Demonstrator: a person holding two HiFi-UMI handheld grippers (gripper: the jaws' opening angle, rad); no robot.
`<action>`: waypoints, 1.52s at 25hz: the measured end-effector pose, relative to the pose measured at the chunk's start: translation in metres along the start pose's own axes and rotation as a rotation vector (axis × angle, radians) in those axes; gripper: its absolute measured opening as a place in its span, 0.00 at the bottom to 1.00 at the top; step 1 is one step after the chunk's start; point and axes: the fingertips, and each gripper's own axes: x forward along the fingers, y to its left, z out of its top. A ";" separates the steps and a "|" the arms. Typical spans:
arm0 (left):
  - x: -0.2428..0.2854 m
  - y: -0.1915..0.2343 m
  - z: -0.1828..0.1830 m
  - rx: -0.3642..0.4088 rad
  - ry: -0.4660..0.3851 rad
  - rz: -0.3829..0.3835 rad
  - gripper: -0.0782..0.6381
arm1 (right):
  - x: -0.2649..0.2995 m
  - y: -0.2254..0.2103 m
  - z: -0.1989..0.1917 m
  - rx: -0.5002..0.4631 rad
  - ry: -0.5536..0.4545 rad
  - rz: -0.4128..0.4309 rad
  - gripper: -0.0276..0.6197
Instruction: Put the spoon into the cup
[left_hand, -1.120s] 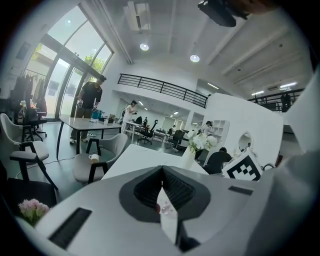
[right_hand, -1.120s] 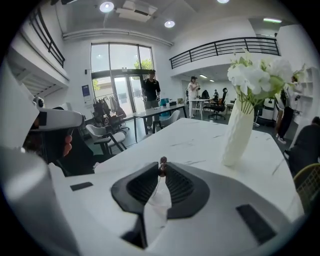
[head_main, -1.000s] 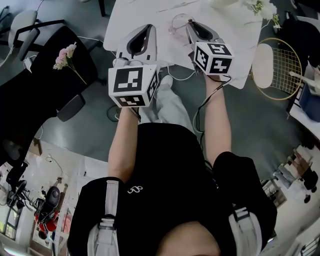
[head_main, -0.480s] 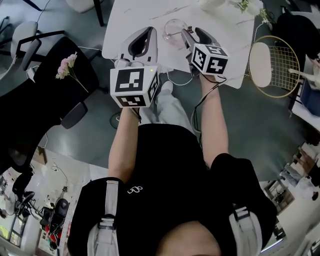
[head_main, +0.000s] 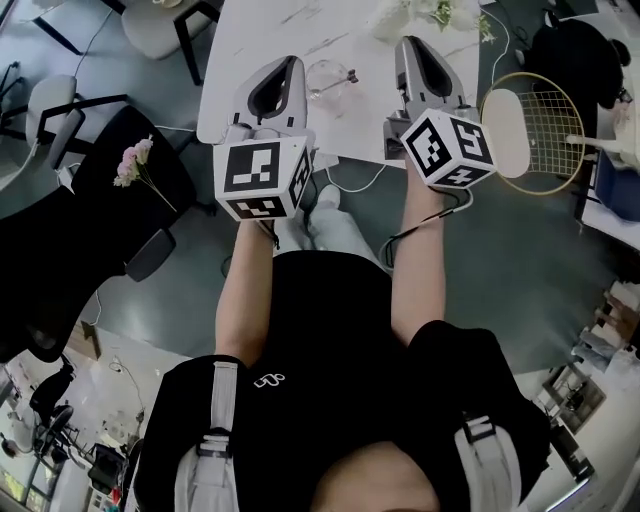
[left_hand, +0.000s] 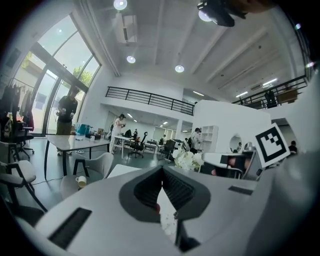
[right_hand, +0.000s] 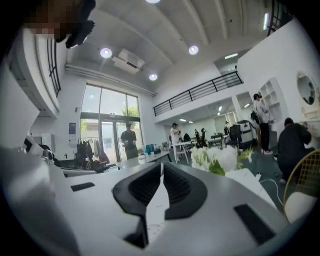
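Observation:
A clear glass cup (head_main: 325, 78) stands on the white table (head_main: 250, 40) in the head view, between my two grippers. A thin spoon handle (head_main: 349, 74) sticks out over its right rim. My left gripper (head_main: 292, 62) hovers just left of the cup, its jaws together and nothing in them. My right gripper (head_main: 412, 45) is raised to the right of the cup and apart from it; its jaws are closing, with nothing between them. Both gripper views look level across the room, so neither shows the cup or spoon. There the left gripper (left_hand: 161, 172) and right gripper (right_hand: 161, 169) show tips that meet.
White flowers (head_main: 425, 14) lie at the table's far right, also seen as flowers (right_hand: 219, 158) ahead of the right gripper. A gold wire chair (head_main: 545, 125) stands right of the table, a black chair with a pink flower (head_main: 133, 165) to the left. People stand in the hall beyond.
The right gripper has lifted away from the cup, up and to the right, leaving the spoon in the glass. The left gripper has risen a little beside the cup.

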 end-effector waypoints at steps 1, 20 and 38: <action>0.001 -0.003 0.011 0.013 -0.024 -0.002 0.13 | -0.004 0.003 0.016 -0.020 -0.040 0.012 0.07; 0.006 -0.039 0.100 0.134 -0.222 0.019 0.13 | -0.022 0.025 0.079 -0.148 -0.157 0.165 0.05; 0.020 -0.047 0.106 0.136 -0.230 0.013 0.13 | -0.016 0.019 0.087 -0.188 -0.159 0.190 0.05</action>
